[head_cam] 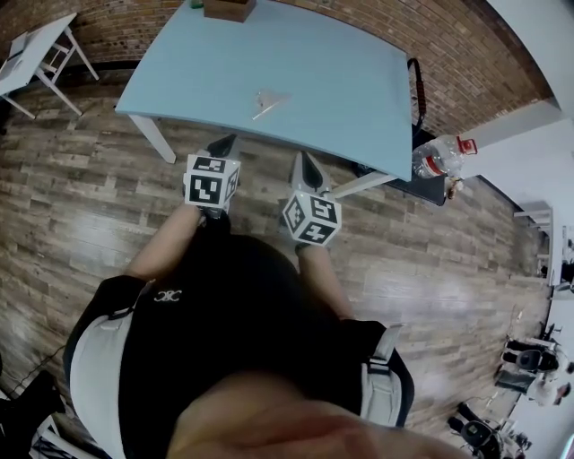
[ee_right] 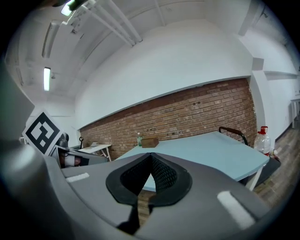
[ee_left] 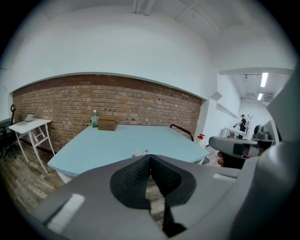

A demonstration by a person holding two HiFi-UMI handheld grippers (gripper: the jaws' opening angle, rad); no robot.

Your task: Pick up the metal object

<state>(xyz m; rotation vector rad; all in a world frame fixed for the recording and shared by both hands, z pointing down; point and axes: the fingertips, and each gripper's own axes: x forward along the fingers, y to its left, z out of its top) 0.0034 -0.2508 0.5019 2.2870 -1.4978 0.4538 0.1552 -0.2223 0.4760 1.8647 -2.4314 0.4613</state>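
The metal object [head_cam: 269, 101] is a small, thin silvery piece lying flat near the middle of the light blue table [head_cam: 341, 99]. In the left gripper view the metal object [ee_left: 139, 153] peeks just over the jaw tips. Both grippers hang side by side over the wooden floor, short of the table's near edge. My left gripper [head_cam: 224, 143] is shut with nothing in it, its pads meeting at the tip [ee_left: 150, 157]. My right gripper [head_cam: 303, 161] is also shut and empty [ee_right: 151, 155]. Both point toward the table.
A brown wooden box [head_cam: 229, 9] and a green bottle [ee_left: 95, 118] stand at the table's far edge by the brick wall. A black chair with a plastic bottle [head_cam: 439, 157] is at the table's right. A small white table [head_cam: 36, 49] stands far left.
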